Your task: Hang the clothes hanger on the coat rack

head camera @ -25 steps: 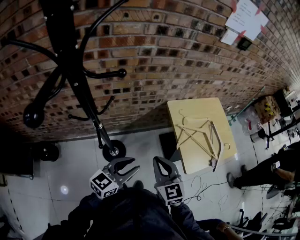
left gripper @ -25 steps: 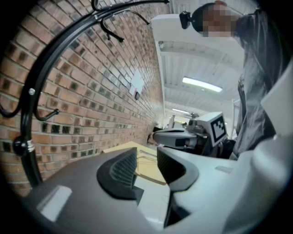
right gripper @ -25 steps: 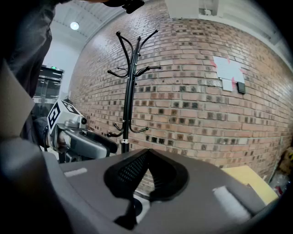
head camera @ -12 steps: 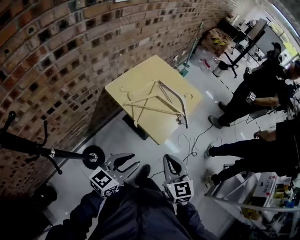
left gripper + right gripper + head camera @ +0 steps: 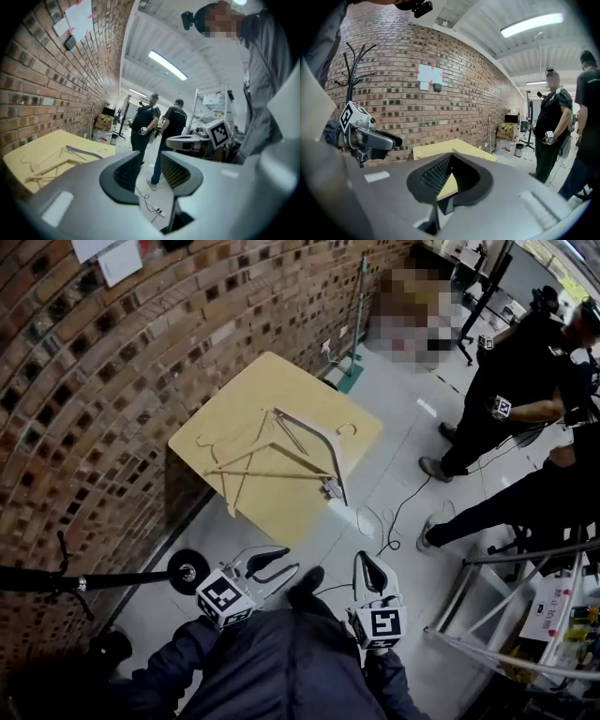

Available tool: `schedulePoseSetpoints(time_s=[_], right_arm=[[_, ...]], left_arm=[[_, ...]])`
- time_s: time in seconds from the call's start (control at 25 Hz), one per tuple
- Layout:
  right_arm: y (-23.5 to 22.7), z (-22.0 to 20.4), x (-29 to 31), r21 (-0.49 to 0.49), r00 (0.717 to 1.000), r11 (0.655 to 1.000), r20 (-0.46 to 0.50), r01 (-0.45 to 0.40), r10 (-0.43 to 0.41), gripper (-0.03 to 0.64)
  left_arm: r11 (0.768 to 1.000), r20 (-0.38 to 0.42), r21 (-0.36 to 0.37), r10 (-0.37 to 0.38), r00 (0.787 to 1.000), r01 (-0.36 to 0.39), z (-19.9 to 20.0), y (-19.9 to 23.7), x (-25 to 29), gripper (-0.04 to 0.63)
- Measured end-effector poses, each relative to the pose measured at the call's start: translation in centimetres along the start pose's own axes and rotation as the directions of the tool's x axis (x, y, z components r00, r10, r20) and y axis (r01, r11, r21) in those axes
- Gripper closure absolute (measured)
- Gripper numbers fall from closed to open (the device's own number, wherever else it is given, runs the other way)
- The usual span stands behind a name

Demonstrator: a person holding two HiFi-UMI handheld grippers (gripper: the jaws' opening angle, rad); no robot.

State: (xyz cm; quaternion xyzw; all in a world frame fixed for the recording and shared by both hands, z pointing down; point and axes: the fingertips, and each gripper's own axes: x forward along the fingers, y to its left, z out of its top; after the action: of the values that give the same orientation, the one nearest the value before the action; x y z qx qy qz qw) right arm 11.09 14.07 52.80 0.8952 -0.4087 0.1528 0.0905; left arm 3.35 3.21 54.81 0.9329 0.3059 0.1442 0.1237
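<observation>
- The head view has been swinging away from the coat rack (image 5: pixel 66 583). A second ago the rack was filling the upper left. Now it is lying along the lower left edge of the frame.
- The yellow table (image 5: pixel 281 381) is now sitting in the upper middle of the head view, closer to centre than it was.
- The wooden clothes hangers (image 5: pixel 253 460) are lying in a loose pile on that table, with a grey-armed hanger (image 5: pixel 314 435) across them. None is being lifted.
- The left gripper (image 5: pixel 281 562) is showing low and left of centre, its jaws standing apart with nothing between them. Its own view is looking past them at floor and at standing people (image 5: pixel 525 381).
- The right gripper (image 5: pixel 372 568) is showing low and right of centre, its jaws pressed together on nothing. Its own view is looking towards the table top and the brick wall (image 5: pixel 122 381).
- Both grippers are hanging well apart from the hangers, below the table in the frame.
- The person seems to be turning towards the table to fetch a hanger, so the pick-up is not yet starting.
- The right jaws will probably need opening first, and a turn back to the rack will be needed afterwards.
</observation>
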Motion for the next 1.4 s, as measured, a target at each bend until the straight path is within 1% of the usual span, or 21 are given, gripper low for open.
schedulePoseSetpoints(time_s=[0.08,0.2,0.36,0.48,0.6,0.72,0.88,1.0,1.08,1.2,1.28,1.32,1.4], right_arm=[[-4.0,0.8,0.1,0.017,1.0,1.0,0.003,0.009,-0.009,0.611],[-8.7,1.6,0.3,0.077,1.0,0.997,0.013,0.025,-0.026,0.611],[-14.4,0.0,0.0,0.13,0.995,0.987,-0.002,0.097,-0.097,0.611],[-16.8,-2.1,0.2,0.164,0.99,0.976,-0.037,0.142,-0.138,0.611],[-18.9,-3.8,1.0,0.181,0.985,0.969,-0.071,0.17,-0.159,0.611],[-21.1,-4.2,2.8,0.186,0.982,0.966,-0.102,0.177,-0.16,0.611],[-23.7,-3.9,7.0,0.183,0.982,0.971,-0.136,0.156,-0.132,0.609],[-25.1,-4.1,11.2,0.19,0.983,0.977,-0.168,0.1,-0.068,0.585],[-25.1,-4.8,14.3,0.212,0.98,0.977,-0.2,0.026,0.017,0.537],[-24.2,-6.3,18.8,0.256,0.957,0.961,-0.241,-0.101,0.164,0.517],[-23.2,-7.6,21.9,0.292,0.926,0.939,-0.269,-0.184,0.265,0.507],[-22.4,-8.5,23.3,0.314,0.903,0.922,-0.288,-0.225,0.318,0.499],[-20.8,-10.3,25.6,0.369,0.848,0.881,-0.322,-0.297,0.421,0.498]], left_arm=[[1.0,-0.019,-0.003,-0.015,1.0,0.015,1.2,0.0,4.2,0.479],[1.0,-0.042,0.004,-0.013,0.999,0.014,2.5,0.5,9.3,0.482],[0.997,-0.083,0.038,-0.067,0.994,0.07,4.0,0.4,15.0,0.483],[0.994,-0.13,0.045,-0.097,0.987,0.104,4.1,1.1,18.1,0.482],[0.988,-0.172,0.027,-0.145,0.974,0.152,3.7,1.7,21.1,0.476],[0.982,-0.189,0.012,-0.182,0.965,0.187,3.7,2.6,24.1,0.467],[0.981,-0.195,0.008,-0.19,0.962,0.196,4.2,5.0,27.3,0.456],[0.986,-0.188,-0.003,-0.162,0.969,0.165,5.9,7.4,28.8,0.456],[0.991,-0.197,0.001,-0.134,0.971,0.137,5.8,9.2,29.0,0.449],[0.998,-0.222,-0.023,-0.067,0.973,0.064,4.2,12.1,28.9,0.445],[0.998,-0.229,-0.056,-0.002,0.973,-0.012,3.4,14.2,28.4,0.445],[0.996,-0.232,-0.072,0.033,0.972,-0.051,3.0,14.9,27.9,0.445],[0.987,-0.241,-0.1,0.095,0.966,-0.122,2.2,15.8,27.0,0.445]])
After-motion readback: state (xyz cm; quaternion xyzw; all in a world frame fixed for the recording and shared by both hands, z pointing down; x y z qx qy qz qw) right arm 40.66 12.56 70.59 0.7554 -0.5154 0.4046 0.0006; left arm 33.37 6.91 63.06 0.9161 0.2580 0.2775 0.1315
